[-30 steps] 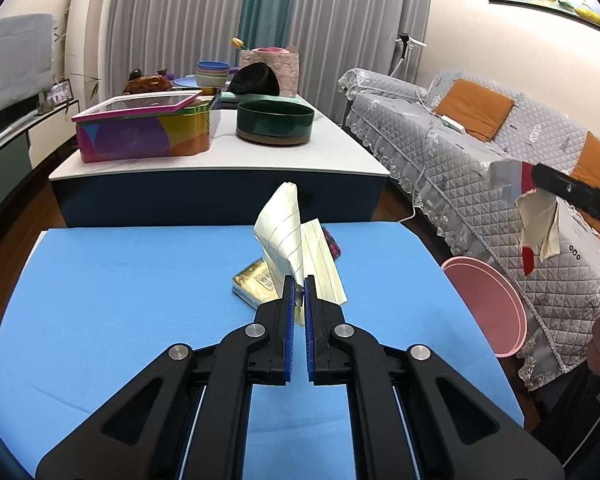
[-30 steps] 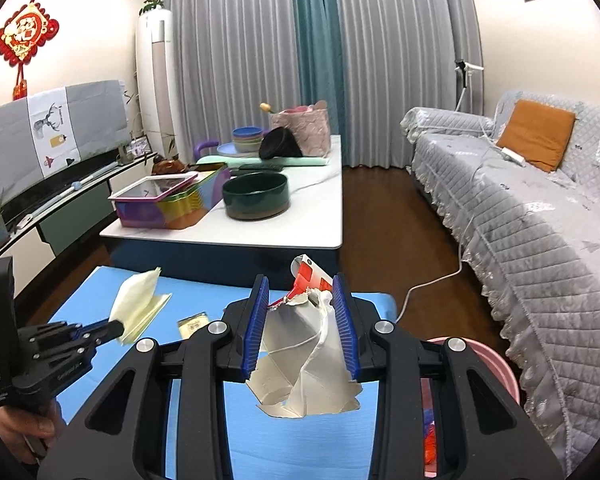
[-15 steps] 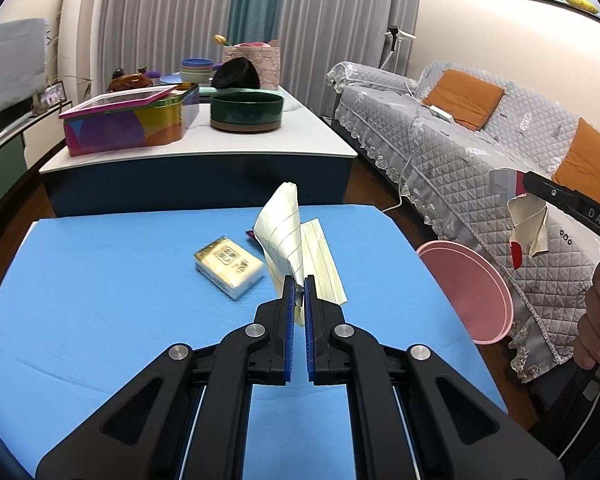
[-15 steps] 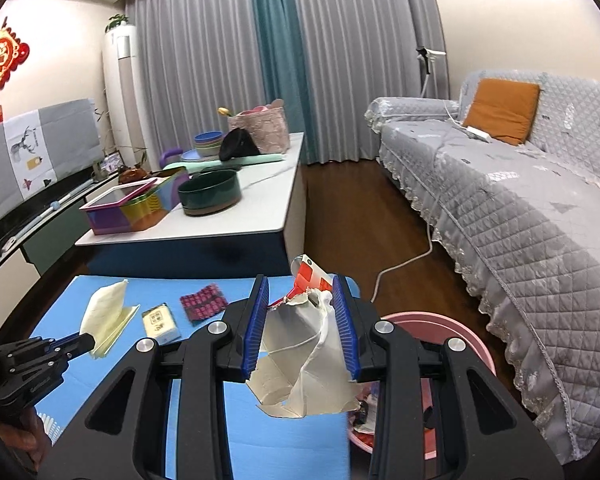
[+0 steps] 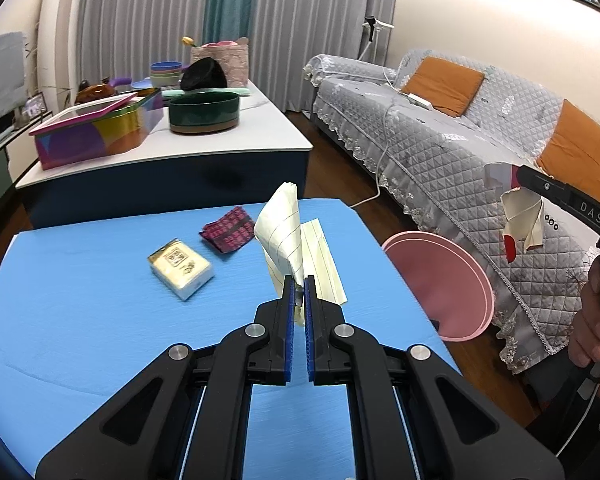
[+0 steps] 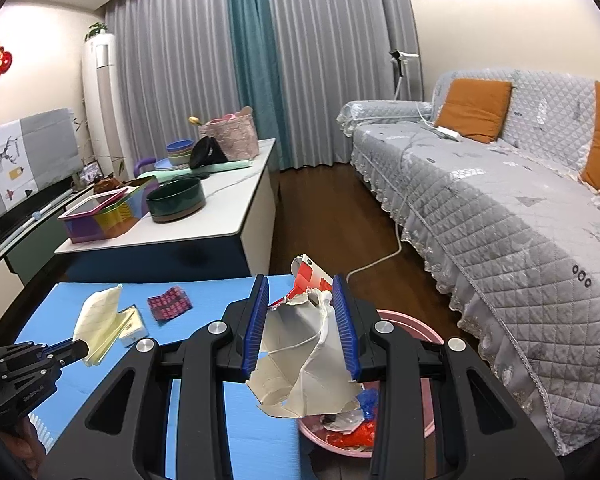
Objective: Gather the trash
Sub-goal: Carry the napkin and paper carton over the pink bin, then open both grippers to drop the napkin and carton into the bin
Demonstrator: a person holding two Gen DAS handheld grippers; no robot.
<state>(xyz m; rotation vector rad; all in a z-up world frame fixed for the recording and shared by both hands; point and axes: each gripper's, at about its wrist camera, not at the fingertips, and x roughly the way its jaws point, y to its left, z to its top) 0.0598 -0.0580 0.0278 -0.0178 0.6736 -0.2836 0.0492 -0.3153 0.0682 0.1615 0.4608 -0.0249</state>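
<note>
Left wrist: your left gripper fingers pinch the lined yellow paper above the blue surface; tissue pack and red wrapper lie on it. Right wrist: your right gripper fingers clamp the torn carton over the pink bin, trash inside.

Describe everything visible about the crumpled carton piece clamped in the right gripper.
The crumpled carton piece is torn cardboard, greyish-white on its inner face with a red and white printed flap poking up at the top. It is creased, ragged-edged and folded on itself. The right gripper is shut on it, the blue pads pressing its two sides, and its lower part hangs free below them. It is held in the air above the pink bin, touching nothing else.
</note>
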